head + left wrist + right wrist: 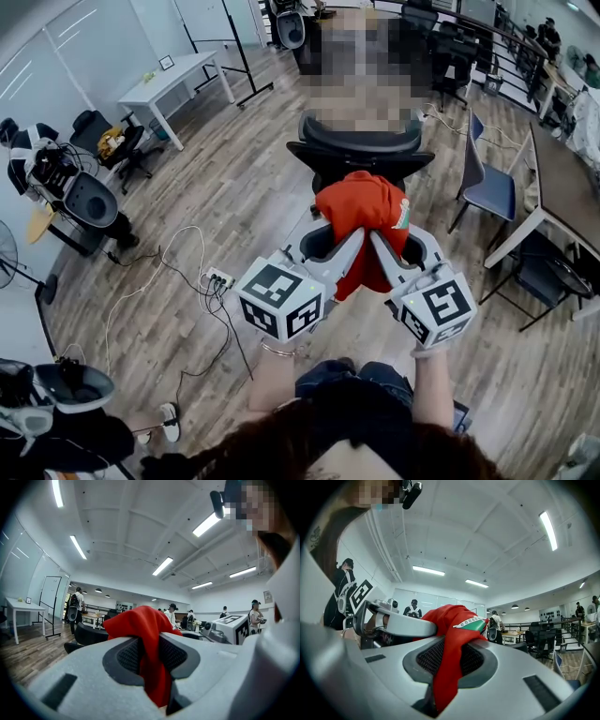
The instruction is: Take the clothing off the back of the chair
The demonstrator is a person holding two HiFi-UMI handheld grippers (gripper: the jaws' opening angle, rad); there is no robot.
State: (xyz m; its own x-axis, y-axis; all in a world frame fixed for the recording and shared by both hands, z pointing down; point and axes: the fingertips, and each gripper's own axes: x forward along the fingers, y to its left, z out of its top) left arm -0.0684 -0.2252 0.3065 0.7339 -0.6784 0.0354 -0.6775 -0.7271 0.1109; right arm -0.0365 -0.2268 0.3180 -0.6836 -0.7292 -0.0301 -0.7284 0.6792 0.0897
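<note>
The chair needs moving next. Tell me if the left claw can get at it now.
Probably not: the left claw is shut on the red clothing, and the black chair stands beyond it.

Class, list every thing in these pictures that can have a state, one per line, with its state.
Office chair: upright, its back bare.
Red garment: bunched, gripped from both sides, lifted clear of the office chair.
Left gripper: jaws shut on the red garment.
Right gripper: jaws shut on the red garment.
</note>
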